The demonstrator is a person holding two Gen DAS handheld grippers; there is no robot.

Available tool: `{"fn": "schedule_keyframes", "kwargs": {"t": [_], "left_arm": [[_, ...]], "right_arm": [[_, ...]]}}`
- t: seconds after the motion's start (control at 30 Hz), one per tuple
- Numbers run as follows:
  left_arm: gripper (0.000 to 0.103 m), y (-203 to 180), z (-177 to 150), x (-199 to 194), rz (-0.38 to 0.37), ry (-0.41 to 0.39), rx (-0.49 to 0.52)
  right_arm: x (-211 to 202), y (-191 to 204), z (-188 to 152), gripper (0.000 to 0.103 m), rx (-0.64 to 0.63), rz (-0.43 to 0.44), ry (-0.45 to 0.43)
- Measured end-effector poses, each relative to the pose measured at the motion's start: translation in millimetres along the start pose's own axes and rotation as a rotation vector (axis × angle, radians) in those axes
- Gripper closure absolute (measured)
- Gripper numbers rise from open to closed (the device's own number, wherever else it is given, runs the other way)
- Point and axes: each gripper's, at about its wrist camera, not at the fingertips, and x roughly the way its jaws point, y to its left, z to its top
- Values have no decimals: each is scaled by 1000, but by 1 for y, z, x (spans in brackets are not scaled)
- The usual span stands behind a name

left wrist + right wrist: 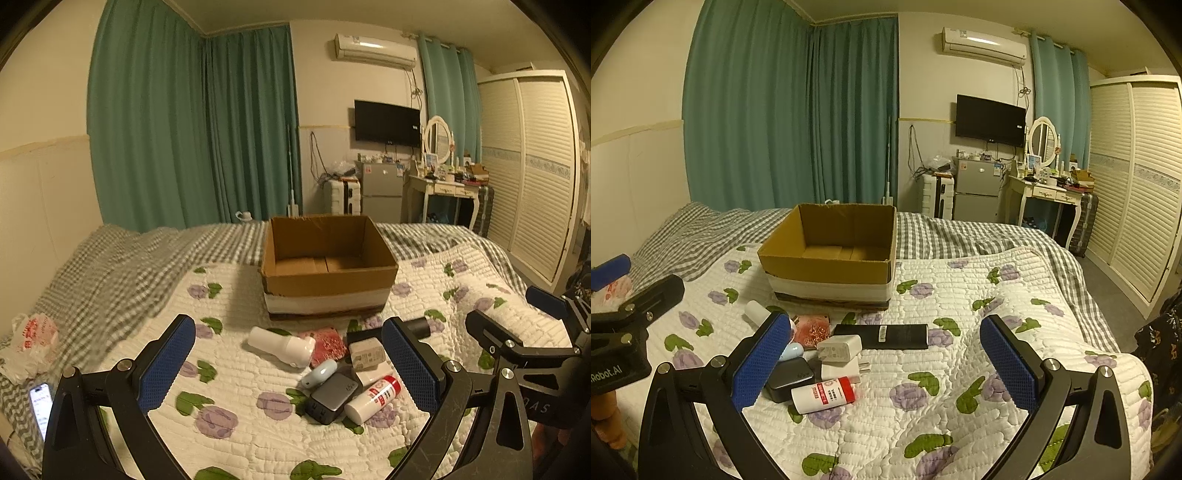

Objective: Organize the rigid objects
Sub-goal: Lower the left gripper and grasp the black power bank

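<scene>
Left wrist view: left gripper [291, 369] spread wide, holding nothing; right gripper [886, 365] likewise. Just ahead a pile sits on the quilt [236, 280]: spray bottle [373, 398], chargers [836, 350], black box [882, 336]. Beyond, the cardboard box [328, 288] looks empty, presumably where everything goes.

Each hand-held gripper [295, 365] has black arms, silver screws, blue textured pads [761, 363].

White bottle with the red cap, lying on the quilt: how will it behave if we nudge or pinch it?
The white bottle lies on its side and looks cylindrical, so a nudge would probably roll it, though the soft quilt may damp that. Its smooth, rigid-looking body may slip between the pads; gripping across the middle seems safest. It touches the dark charger, which may shift too.
</scene>
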Motion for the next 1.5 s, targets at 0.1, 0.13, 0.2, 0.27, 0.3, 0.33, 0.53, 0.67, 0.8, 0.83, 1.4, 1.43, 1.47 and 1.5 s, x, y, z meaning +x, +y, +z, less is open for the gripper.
{"fn": "schedule_keyframes", "kwargs": {"t": [0.1,0.13,0.2,0.27,0.3,0.33,0.53,0.67,0.8,0.83,1.4,1.43,1.47,1.5], "left_arm": [[1,-5,-13,26,-24,71,1],[1,-8,-20,37,-30,100,4],[3,-14,-34,61,-34,165,19],[3,-21,-50,84,-33,228,39],[3,-24,-57,95,-31,258,52],[3,-26,-63,105,-22,283,67],[7,-37,-83,138,-51,379,140],[36,-43,-88,150,-127,426,155],[48,-48,-90,154,-190,443,168],[48,-46,-90,156,-201,453,160],[61,-15,-79,119,-147,428,93],[61,-10,-75,116,-139,415,77],[61,-5,-72,114,-122,400,64],[61,-1,-71,112,-107,390,59]], "right_arm": [[17,-2,-7,0,-2,2,40],[23,-2,-10,0,-4,0,53],[41,-4,-19,0,-14,-11,107],[58,-5,-27,0,-17,-12,159],[64,-6,-30,0,-20,-17,177],[74,-7,-34,0,-28,-23,209],[107,-13,-49,0,-10,5,311],[117,-13,-53,0,-3,26,348],[123,-11,-56,0,-6,30,371],[124,-11,-56,0,-8,28,373],[102,4,-55,0,-53,6,349],[103,8,-56,0,-62,10,357],[105,13,-57,0,-74,11,370],[109,18,-59,0,-80,9,389]]}}
